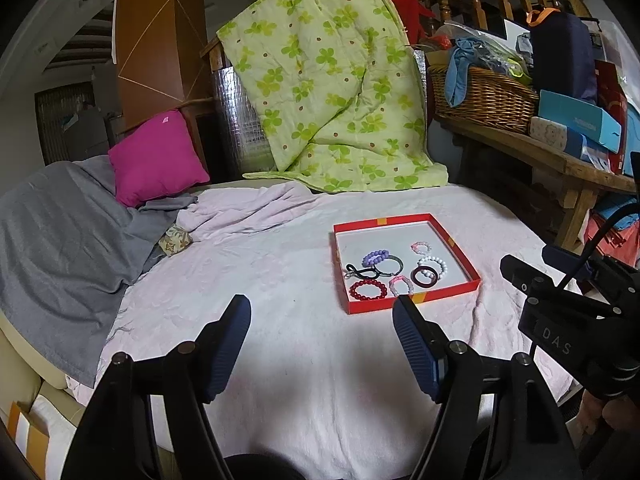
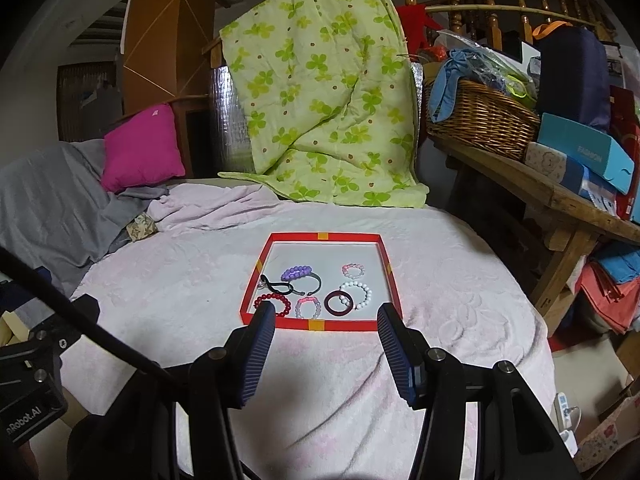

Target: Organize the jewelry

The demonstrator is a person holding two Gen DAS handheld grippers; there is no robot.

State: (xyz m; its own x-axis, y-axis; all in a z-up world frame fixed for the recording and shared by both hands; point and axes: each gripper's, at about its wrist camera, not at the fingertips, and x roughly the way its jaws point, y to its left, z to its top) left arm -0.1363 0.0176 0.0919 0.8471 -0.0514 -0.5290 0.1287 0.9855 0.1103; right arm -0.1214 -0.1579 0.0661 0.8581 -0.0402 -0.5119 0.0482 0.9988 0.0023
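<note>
A shallow red tray (image 1: 413,304) (image 2: 326,325) lies on a pale pink blanket. Several bracelets lie inside it: red beads (image 1: 367,289) (image 2: 285,302), purple beads (image 1: 375,257) (image 2: 296,271), white beads (image 1: 433,263) (image 2: 358,292), a dark ring (image 1: 425,277) (image 2: 339,302), pink beads (image 1: 401,285) (image 2: 308,307). My left gripper (image 1: 322,312) is open and empty, just left of and in front of the tray. My right gripper (image 2: 326,320) is open and empty, over the tray's near edge. The right gripper's body also shows at the right of the left wrist view.
A green floral quilt (image 1: 332,80) hangs behind the bed. A magenta pillow (image 1: 156,158) and a grey sheet (image 1: 60,240) lie at the left. A wooden bench with a wicker basket (image 2: 480,120) and boxes stands at the right.
</note>
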